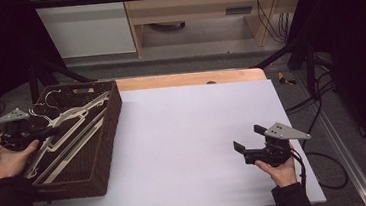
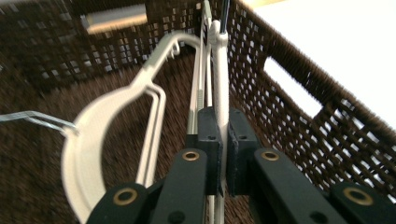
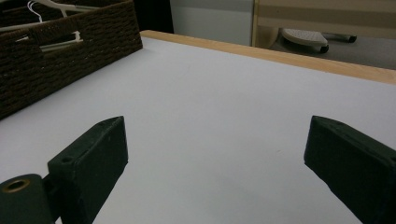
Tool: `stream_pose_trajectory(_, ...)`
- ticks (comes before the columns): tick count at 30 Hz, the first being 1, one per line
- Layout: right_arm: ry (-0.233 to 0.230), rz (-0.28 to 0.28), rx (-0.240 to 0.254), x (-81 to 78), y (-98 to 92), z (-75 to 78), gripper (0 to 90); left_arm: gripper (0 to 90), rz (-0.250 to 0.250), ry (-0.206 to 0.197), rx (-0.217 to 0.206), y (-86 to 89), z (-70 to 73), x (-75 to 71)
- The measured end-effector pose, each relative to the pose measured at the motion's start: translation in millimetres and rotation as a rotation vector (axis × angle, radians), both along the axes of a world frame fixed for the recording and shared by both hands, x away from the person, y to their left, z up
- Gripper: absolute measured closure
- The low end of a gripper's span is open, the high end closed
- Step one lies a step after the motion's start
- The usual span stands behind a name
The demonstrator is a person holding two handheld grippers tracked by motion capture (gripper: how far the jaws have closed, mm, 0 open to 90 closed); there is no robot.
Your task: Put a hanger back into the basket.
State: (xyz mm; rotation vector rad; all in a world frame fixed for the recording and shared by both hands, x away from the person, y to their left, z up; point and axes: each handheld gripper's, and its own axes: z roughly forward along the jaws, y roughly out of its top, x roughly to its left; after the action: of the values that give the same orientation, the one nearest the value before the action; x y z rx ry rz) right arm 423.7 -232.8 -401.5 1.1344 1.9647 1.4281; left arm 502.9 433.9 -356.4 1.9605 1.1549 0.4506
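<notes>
Gripping one cream hanger by its thin bar, the left gripper has its jaws nearly shut, the two black pads pinching the plastic from either side. The pinch sits on the straight bar, probably because that narrow part fits between the pads and lets the hanger be drawn out lengthwise. In the left gripper view the held hanger runs up the middle of the frame, close along the wall of the woven basket, while a second hanger lies loose to the lower left.

In the high view the basket occupies the left of the frame, at the left edge of the white table, with several hangers stacked slantwise inside so that their hooks point toward the upper left corner. The left gripper reaches in from the left edge.

At the lower right of the high view the right gripper rests low over bare table, its jaws spread wide and holding nothing, seemingly ready to receive or steady the hanger.
</notes>
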Motion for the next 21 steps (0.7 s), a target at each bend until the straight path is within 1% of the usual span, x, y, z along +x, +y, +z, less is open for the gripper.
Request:
stream_pose_trajectory(2, -0.003, 0.001, -0.003, 0.2, -0.8, -0.1, 6.7, 85.7, 0.007, 0.023, -0.007, -0.7, -6.3, -0.3)
stream_pose_trajectory(4, 0.000, -0.003, -0.004, 0.4, -0.1, -0.3, 6.8, 85.4, 0.020, 0.032, -0.017, 0.6, -11.0, -1.3)
stream_pose_trajectory(5, 0.003, -0.005, -0.001, 0.3, 0.7, -0.4, 6.8, 85.3, 0.034, 0.031, -0.018, 1.4, -13.5, -1.6)
stream_pose_trajectory(7, 0.005, -0.004, -0.003, 0.9, 1.4, -1.0, 6.8, 85.0, 0.058, 0.051, -0.014, 4.2, -17.9, -0.9)
stream_pose_trajectory(8, 0.005, -0.004, -0.003, 1.1, 1.7, -1.3, 6.8, 84.6, 0.079, 0.054, -0.034, 5.0, -19.8, -0.8)
stream_pose_trajectory(9, 0.005, -0.002, -0.004, 1.3, 1.8, -1.5, 6.8, 84.3, 0.088, 0.058, -0.043, 6.4, -20.5, -0.2)
stream_pose_trajectory(11, 0.005, -0.004, -0.003, 1.4, 1.5, -1.5, 6.8, 83.6, 0.111, 0.066, -0.042, 7.5, -20.2, 1.2)
stream_pose_trajectory(12, 0.005, -0.002, -0.003, 1.4, 0.7, -1.6, 6.8, 83.1, 0.121, 0.080, -0.027, 8.3, -18.9, 1.5)
stream_pose_trajectory(14, 0.005, -0.008, 0.001, 1.6, 0.5, -1.7, 6.8, 81.8, 0.162, 0.072, -0.006, 8.6, -19.2, 2.5)
stream_pose_trajectory(16, 0.003, -0.014, 0.006, 2.0, 0.8, -1.8, 7.1, 80.4, 0.209, 0.073, 0.005, 10.6, -18.4, 2.0)
stream_pose_trajectory(19, 0.007, -0.008, 0.009, 2.1, 1.4, -2.0, 7.0, 73.0, 0.252, 0.041, -0.017, 16.1, -15.9, -3.6)
stream_pose_trajectory(21, 0.006, -0.014, 0.008, 2.9, 1.2, -2.3, 6.9, 68.5, 0.269, 0.018, -0.024, 17.9, -13.8, -9.3)
